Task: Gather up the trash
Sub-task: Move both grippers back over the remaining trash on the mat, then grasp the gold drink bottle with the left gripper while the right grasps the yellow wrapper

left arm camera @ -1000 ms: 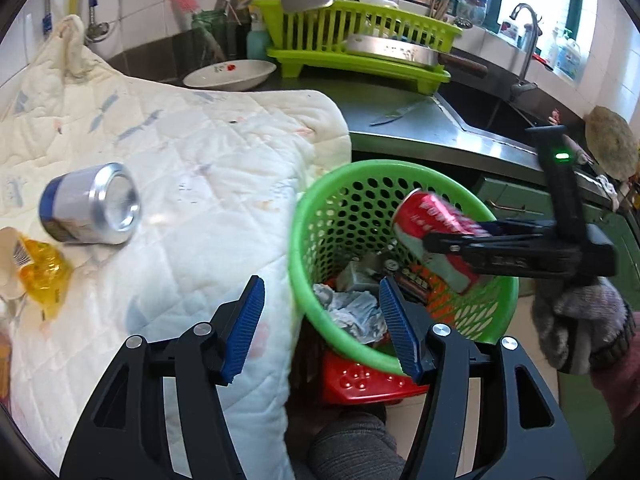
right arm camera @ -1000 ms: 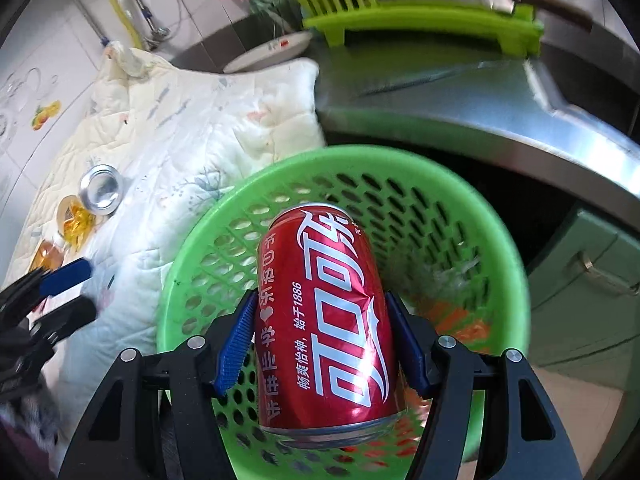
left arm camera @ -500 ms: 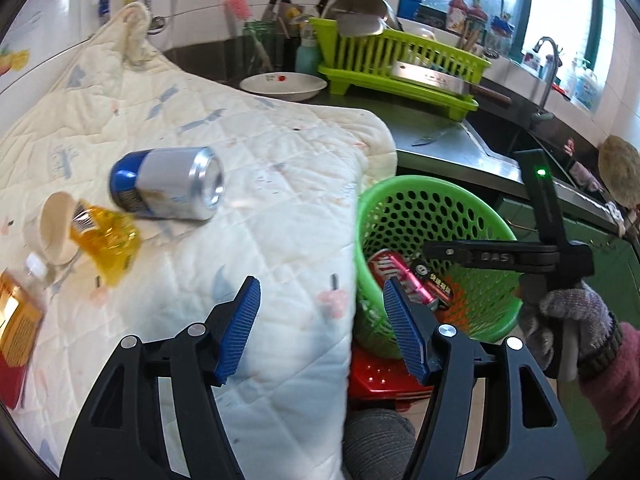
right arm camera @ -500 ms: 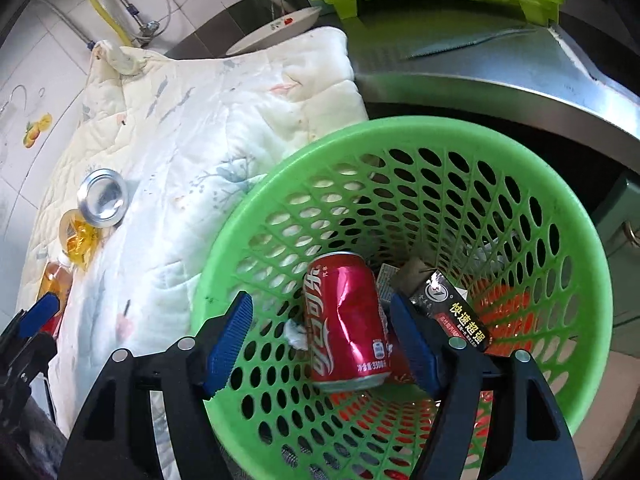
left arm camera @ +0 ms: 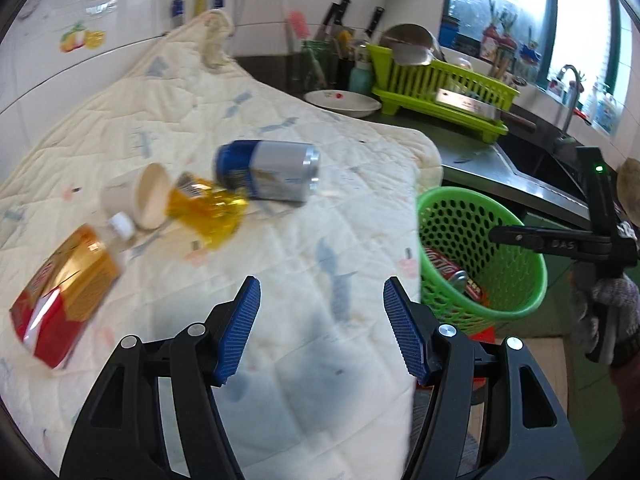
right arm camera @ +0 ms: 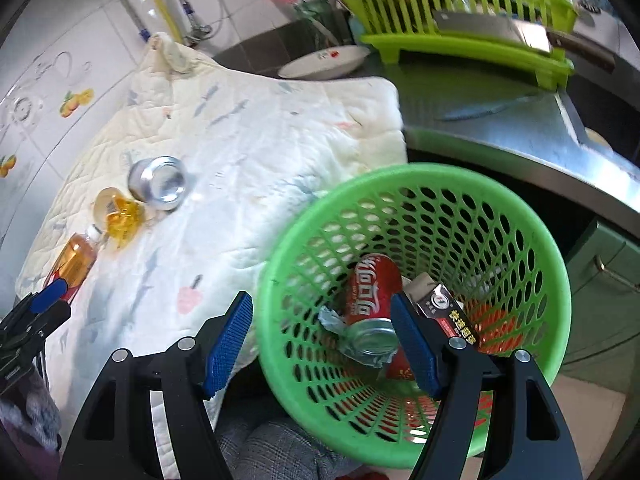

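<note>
A green mesh basket stands beside the quilt and holds a red cola can, a dark carton and crumpled paper. It also shows in the left wrist view. My right gripper is open and empty above the basket's near rim. My left gripper is open and empty over the quilt. On the quilt lie a blue-silver can, a yellow wrapper, a beige cup and a tea bottle.
A steel counter runs behind the basket with a knife, a white plate and a green dish rack. A sink with a tap is at the far right. Green cabinet doors stand below the counter.
My right gripper opened and dropped the red can into the basket. My left gripper swung left from the basket to over the quilt, bringing the tea bottle into view.
</note>
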